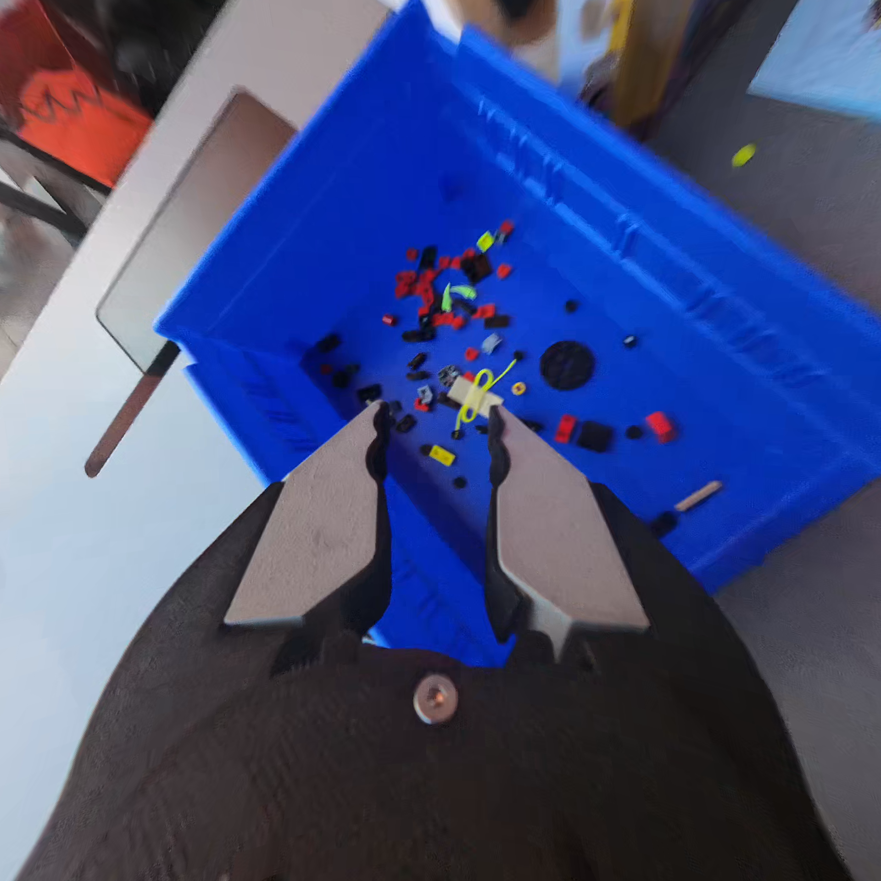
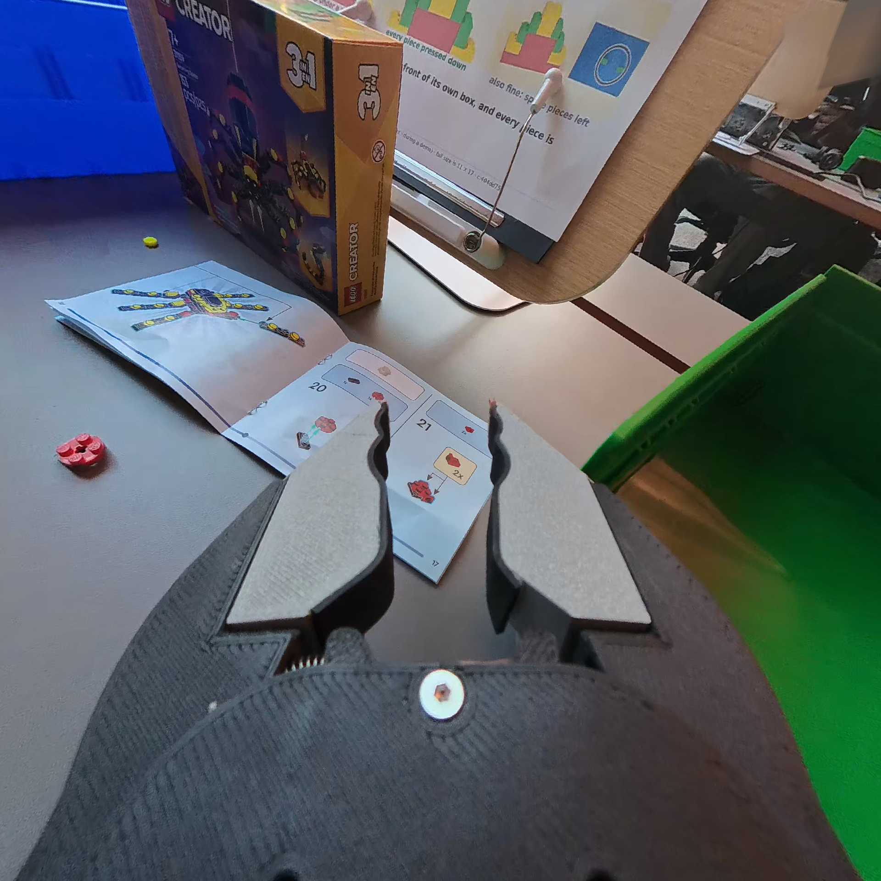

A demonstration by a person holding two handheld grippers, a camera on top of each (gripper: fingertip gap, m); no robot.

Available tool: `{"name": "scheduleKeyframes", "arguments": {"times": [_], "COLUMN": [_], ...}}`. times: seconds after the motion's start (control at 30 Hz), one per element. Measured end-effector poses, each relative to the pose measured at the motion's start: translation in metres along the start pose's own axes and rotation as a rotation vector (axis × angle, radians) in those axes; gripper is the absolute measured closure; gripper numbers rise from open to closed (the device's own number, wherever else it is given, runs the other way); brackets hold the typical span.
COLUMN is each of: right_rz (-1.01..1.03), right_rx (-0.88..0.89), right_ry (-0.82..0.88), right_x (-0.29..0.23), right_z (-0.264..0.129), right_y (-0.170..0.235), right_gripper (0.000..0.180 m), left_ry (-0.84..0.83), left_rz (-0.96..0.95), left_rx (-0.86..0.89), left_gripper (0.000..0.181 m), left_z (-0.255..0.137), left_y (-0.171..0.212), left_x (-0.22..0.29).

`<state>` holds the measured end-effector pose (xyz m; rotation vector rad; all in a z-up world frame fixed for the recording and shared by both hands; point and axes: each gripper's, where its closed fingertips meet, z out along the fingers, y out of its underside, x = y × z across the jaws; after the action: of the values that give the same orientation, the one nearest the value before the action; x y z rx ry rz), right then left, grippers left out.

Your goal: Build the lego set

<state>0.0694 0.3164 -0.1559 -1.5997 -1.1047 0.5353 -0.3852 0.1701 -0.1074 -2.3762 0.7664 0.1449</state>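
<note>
In the left wrist view my left gripper (image 1: 437,411) is open and empty, held above a blue bin (image 1: 362,157). Many small loose bricks (image 1: 441,291), red, black and yellow, lie on the bin's floor, with a tan piece wrapped in a yellow-green string (image 1: 476,393) just beyond the fingertips. The picture is blurred. In the right wrist view my right gripper (image 2: 436,407) is open and empty, low over the open instruction booklet (image 2: 214,353) on the grey table. A round red plate (image 2: 81,450) lies on the table to the left, apart from the gripper. A small yellow round stud (image 2: 150,242) lies farther back.
The set's box (image 2: 286,157) stands upright behind the booklet. A green bin (image 2: 763,453) is close on the right. A wooden board with a printed sheet (image 2: 524,95) leans behind the box. A blue bin wall (image 2: 71,95) is at far left. A black disc (image 1: 567,364) lies in the blue bin. Across from one pair of fingers to the other is roughly 50 cm. My right gripper is the nearer one to the round red plate (image 2: 81,450): about 15 cm, against 40 cm. The left tips stand about 20 cm off the small yellow round stud (image 2: 150,242). The left camera catches it too, in the left wrist view (image 1: 740,159).
</note>
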Motion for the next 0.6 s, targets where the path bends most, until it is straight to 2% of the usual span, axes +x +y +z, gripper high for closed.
{"name": "scheduleKeyframes", "arguments": {"times": [0.03,0.13,0.23,0.3,0.4,0.6], "right_rz": [-0.003,-0.004,0.001,0.005,0.005,-0.001], "right_rx": [-0.001,-0.003,0.008,0.017,0.023,0.037], "right_ry": [0.001,-0.002,-0.012,-0.018,-0.030,-0.045], "right_x": [0.000,-0.001,-0.001,-0.001,-0.003,-0.005], "right_z": [0.000,0.000,-0.001,-0.002,-0.002,-0.004], "right_y": [0.000,0.000,-0.001,-0.002,-0.003,-0.005], "right_gripper": [0.141,0.140,0.139,0.140,0.141,0.143], "left_ry": [0.019,0.050,0.144,0.150,0.171,0.165], "left_rz": [0.029,0.111,0.114,0.112,0.096,0.133], "left_rx": [-0.091,-0.338,-0.458,-0.496,-0.480,-0.554], "left_gripper": [0.145,0.145,0.148,0.157,0.155,0.151], "left_z": [0.015,0.053,0.074,0.079,0.080,0.086], "left_y": [0.008,0.036,0.053,0.057,0.051,0.056], "left_x": [-0.008,-0.026,-0.021,-0.024,-0.023,-0.022]}}
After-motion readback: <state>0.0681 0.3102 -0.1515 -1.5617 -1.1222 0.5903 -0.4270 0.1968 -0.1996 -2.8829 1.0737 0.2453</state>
